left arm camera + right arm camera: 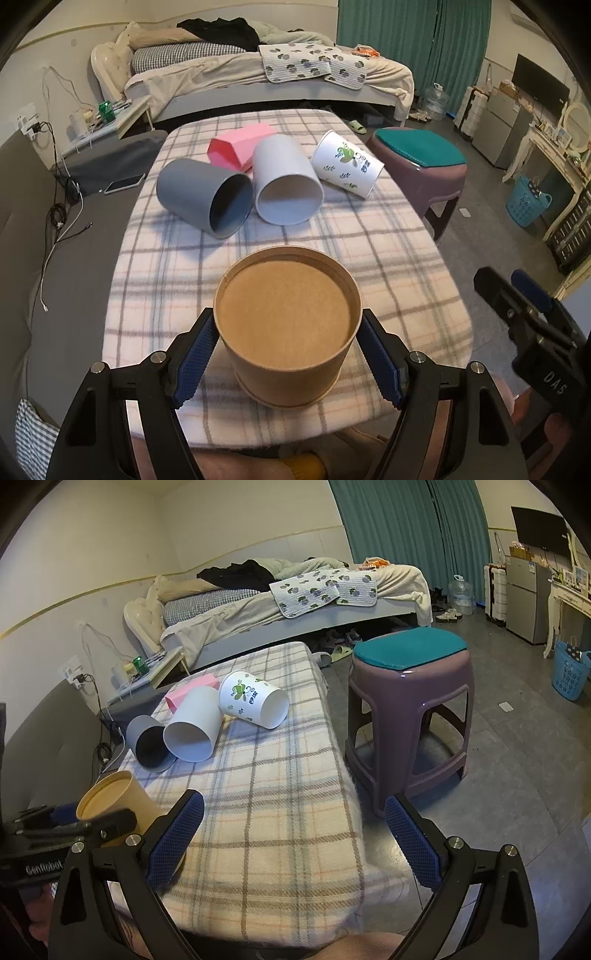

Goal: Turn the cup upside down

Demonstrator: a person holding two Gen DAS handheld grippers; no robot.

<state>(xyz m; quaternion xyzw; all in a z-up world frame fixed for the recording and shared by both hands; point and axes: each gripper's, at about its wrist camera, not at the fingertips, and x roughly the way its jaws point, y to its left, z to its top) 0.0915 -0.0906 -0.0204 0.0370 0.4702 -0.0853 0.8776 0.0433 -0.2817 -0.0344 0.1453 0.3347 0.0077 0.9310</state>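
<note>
A brown paper cup (288, 325) stands bottom-up on the plaid blanket (388, 251) near its front edge. My left gripper (288, 350) has its blue pads on both sides of the cup's wall, closed on it. The cup also shows in the right wrist view (114, 801) at the left, with the left gripper on it. My right gripper (295, 834) is open and empty, over the blanket's front right corner. It shows in the left wrist view (528, 306) at the right edge.
A grey cup (203, 195), a white cup (284, 181), a flower-print cup (347, 162) and a pink box (240, 144) lie on their sides at the blanket's far end. A purple stool (410, 709) stands right of the table. A bed is behind.
</note>
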